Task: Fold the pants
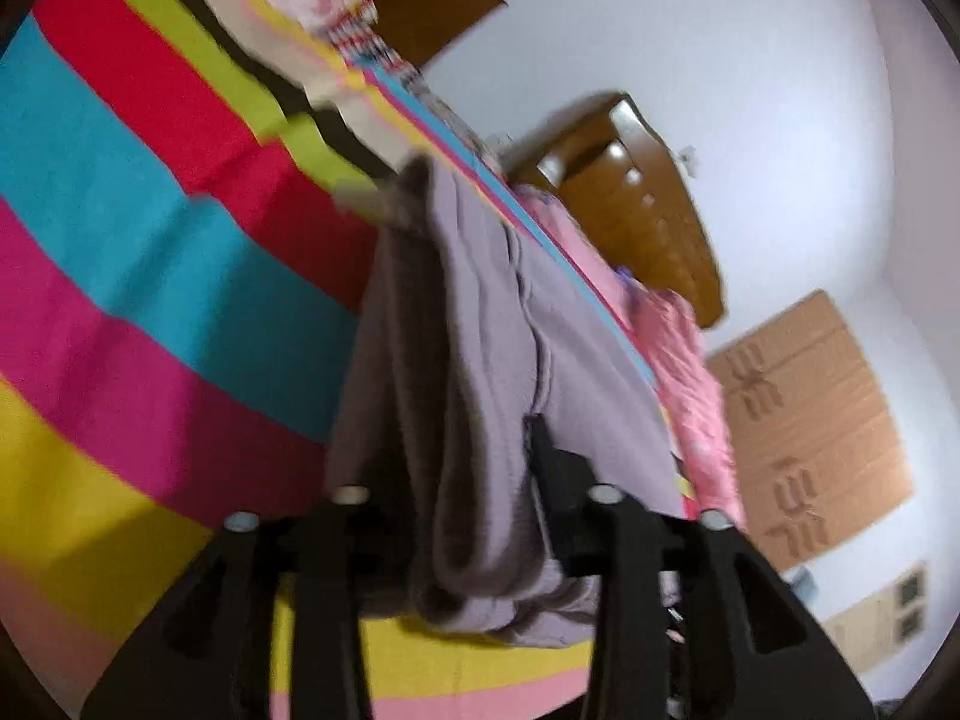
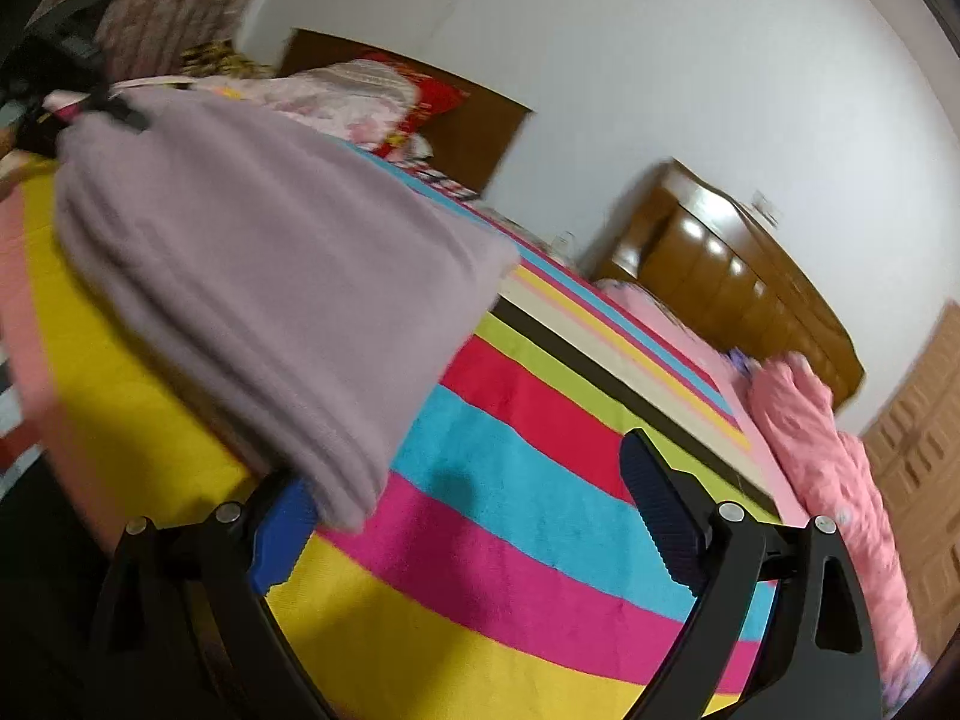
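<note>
1. Black linkage arms of the left gripper (image 1: 456, 480) fill the near edge of the left wrist view; bunched lilac-grey pants (image 1: 480, 360) sit between them and run away from the camera.
2. One dark finger (image 1: 543, 450) shows at the right side of the cloth. Its partner is hidden behind the folds. Whether the pads press on the fabric I cannot tell; the view is blurred.
3. In that view the pants hang in long vertical folds, with a thick rolled edge nearest the lens.
4. Beneath and left lies a striped blanket (image 1: 150, 240) on a bed: bands of yellow, magenta, blue, red and lime.
5. Right wrist view: the right gripper (image 2: 480, 504) has its jaws spread wide, with only blanket between them.
6. Its blue left pad (image 2: 282, 534) sits just under the near corner of the pants (image 2: 252, 252); contact is uncertain. The ribbed dark right pad (image 2: 660, 516) stands well clear of the cloth.
7. From here the pants appear as a broad stacked slab of several layers, over the near-left part of the blanket (image 2: 510, 480).
8. At its far-left corner a black part pokes out, too blurred to identify.
9. Far right: a pink quilted garment (image 2: 828, 450) on the bed edge, a wooden headboard (image 2: 738, 282) behind it, white wall beyond.
10. Cardboard sheet (image 1: 810, 420) leans against the wall in the left wrist view.
</note>
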`<state>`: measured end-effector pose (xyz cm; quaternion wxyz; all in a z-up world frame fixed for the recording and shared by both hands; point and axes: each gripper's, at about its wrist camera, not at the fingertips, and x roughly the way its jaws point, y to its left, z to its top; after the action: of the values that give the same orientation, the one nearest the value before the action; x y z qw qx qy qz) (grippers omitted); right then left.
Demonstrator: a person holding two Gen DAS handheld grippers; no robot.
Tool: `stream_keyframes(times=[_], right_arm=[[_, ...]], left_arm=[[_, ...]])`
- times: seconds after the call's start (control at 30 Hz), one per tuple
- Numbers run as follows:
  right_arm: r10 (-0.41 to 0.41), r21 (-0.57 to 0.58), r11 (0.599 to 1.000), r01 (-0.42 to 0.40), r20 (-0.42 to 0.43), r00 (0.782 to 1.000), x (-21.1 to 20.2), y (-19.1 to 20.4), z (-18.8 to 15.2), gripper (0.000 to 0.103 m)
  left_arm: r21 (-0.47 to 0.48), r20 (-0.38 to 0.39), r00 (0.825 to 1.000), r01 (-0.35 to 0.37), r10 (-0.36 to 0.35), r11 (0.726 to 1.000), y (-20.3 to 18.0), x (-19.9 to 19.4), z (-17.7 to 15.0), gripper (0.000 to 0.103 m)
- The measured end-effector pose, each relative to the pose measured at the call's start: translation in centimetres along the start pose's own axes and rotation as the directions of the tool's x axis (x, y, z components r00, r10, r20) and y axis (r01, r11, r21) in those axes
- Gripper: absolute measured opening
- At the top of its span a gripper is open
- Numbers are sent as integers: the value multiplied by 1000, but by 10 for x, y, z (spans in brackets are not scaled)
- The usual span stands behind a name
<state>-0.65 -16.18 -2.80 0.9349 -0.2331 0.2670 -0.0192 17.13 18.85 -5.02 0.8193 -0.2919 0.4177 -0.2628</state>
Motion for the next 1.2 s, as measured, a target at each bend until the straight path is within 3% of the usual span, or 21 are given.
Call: stream_keyframes(times=[0.03,0.07,0.1,0.13,0.2,0.27,0.3,0.37,0.43,0.47,0.5,0.6,0.63,0.73,0.87,0.97,1.07,1.1,1.13,1.17,1.2], right_arm=[[96,9,995,-96,24,995,-10,-6,-2,90],[204,37,978,-207,56,977,-20,-13,-4,90],[284,62,955,-289,79,956,-26,-19,-3,90],[362,83,925,-370,98,927,-30,-24,0,90],[477,98,866,-490,130,869,-32,-28,12,90],[544,69,829,-555,134,828,-25,-23,29,90],[591,34,800,-600,135,795,-19,-18,41,90],[647,-16,760,-649,112,755,-4,-9,58,90],[637,0,769,-639,75,767,15,-7,69,90],[654,26,755,-655,37,755,23,-7,71,90],[716,72,697,-713,-28,697,33,-4,69,91],[805,39,593,-804,-22,593,19,3,56,92],[822,37,569,-822,-17,569,15,4,51,92],[825,39,565,-824,7,565,15,6,43,92],[839,58,539,-840,45,542,9,-5,66,92],[810,9,583,-812,73,582,11,-6,93,95],[810,14,586,-810,14,586,38,17,110,96],[822,32,570,-821,-13,570,46,25,109,96],[838,51,545,-837,-44,543,52,34,106,96],[842,42,538,-842,-57,536,52,45,101,98],[835,8,549,-836,-44,548,45,49,97,98]], left_arm=[[14,35,997,-70,69,997,-8,-9,0,58],[39,89,982,-169,165,985,-19,-20,-1,76],[103,176,951,-276,256,955,-40,-35,-5,81],[167,218,938,-307,269,937,-58,-43,-10,82],[307,213,957,-254,194,917,-98,-44,-23,92],[416,121,983,-179,141,892,-129,-24,-35,94],[466,85,986,-166,143,869,-140,-11,-40,94],[533,52,979,-196,199,823,-151,18,-46,94],[526,0,965,-222,261,821,-140,37,-46,93],[504,-31,956,-238,292,831,-130,44,-45,90],[494,-38,951,-250,308,833,-119,46,-44,79],[479,-15,956,-251,294,841,-109,25,-58,75],[470,-21,958,-244,287,848,-105,22,-60,74],[471,-20,967,-214,253,856,-98,18,-62,74],[486,3,951,-272,310,830,-120,20,-62,74],[498,61,960,-267,274,825,-154,14,-49,78],[502,64,960,-266,271,823,-166,30,-30,86],[503,43,958,-265,282,823,-164,40,-25,88],[490,6,943,-294,334,821,-155,55,-21,88],[479,-14,919,-341,395,809,-147,65,-21,88],[479,-35,889,-385,456,789,-136,74,-24,83]])
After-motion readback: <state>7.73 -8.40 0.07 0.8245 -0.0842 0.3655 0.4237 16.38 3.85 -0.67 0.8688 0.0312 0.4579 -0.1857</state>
